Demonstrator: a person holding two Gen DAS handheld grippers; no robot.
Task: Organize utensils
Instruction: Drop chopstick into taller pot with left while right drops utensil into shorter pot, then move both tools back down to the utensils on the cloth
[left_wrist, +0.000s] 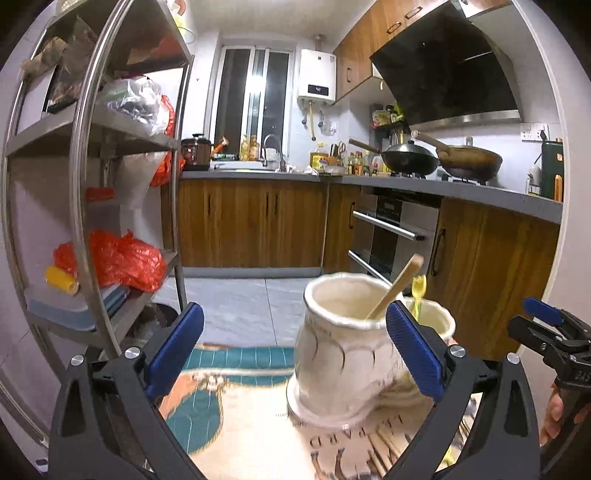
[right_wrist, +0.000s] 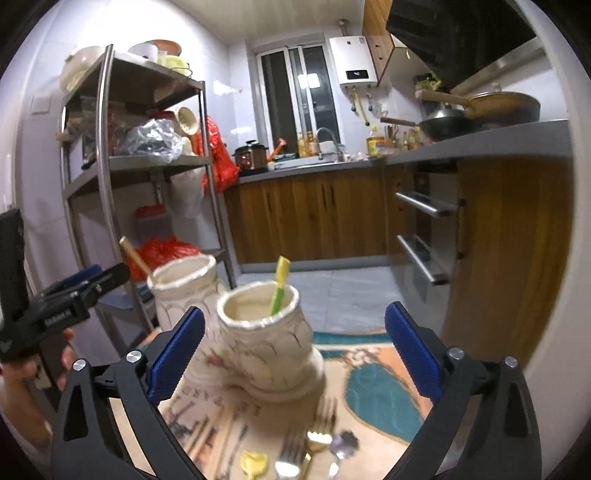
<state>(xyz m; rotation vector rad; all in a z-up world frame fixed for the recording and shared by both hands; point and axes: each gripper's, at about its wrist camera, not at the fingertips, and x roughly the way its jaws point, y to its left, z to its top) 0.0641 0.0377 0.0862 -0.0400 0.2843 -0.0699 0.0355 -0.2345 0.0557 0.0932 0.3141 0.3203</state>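
Fingers (left_wrist: 413, 350) of both grippers spread wide, grasping nothing, between picks: next, reach a loose fork (right_wrist: 317, 439) on the bench (right_wrist: 373, 387), drop it in a ceramic holder (right_wrist: 266, 343).

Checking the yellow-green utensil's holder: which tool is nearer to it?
Right. The right tool is directly before that holder; the left tool faces the wooden spoon's holder beside it.

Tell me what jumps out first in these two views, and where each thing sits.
Two cream ceramic jars stand side by side on a patterned cloth: one jar holds a wooden utensil, the other jar a yellow-green plastic one. Loose forks and spoons lie on the cloth in front of them. The open blue-padded left gripper and right gripper frame the jars, holding nothing.
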